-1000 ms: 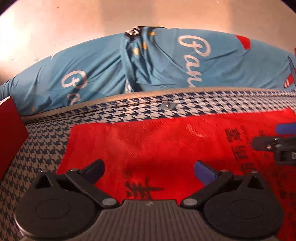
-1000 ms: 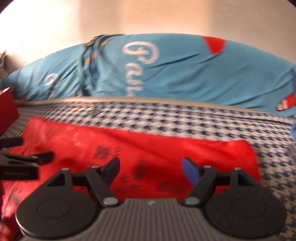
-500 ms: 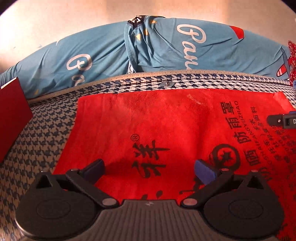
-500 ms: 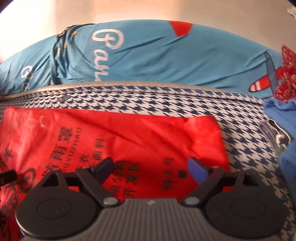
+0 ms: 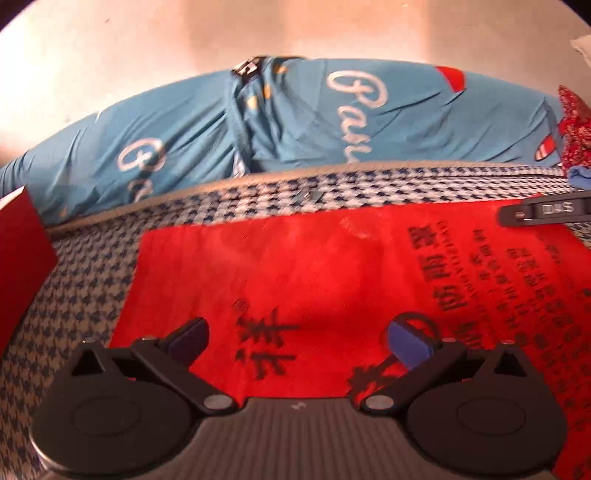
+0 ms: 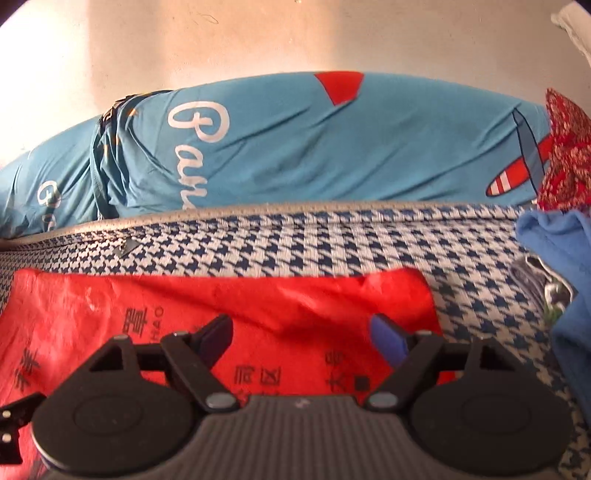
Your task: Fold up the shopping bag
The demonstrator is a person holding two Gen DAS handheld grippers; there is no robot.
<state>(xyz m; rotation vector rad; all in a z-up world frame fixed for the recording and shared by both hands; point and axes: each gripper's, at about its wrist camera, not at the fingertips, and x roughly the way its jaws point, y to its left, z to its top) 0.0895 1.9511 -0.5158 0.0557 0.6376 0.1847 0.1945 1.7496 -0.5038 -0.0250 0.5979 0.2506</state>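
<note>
Both my grippers, left gripper (image 5: 297, 341) and right gripper (image 6: 301, 338), gape wide, gripping nothing, right just closing slightly, above the red shopping bag (image 5: 314, 273) on the houndstooth mat (image 6: 332, 243); blue bedding (image 6: 314, 147) behind.

The bag (image 5: 332, 280) lies flat on the mat (image 5: 85, 280), which covers the bed. Behind the mat, a quilt (image 5: 295, 122) runs along the wall (image 5: 258, 33). A box (image 5: 18, 251) stands at the mat's left edge. Clothes (image 6: 569, 288) lie on the mat right of the bag.
</note>
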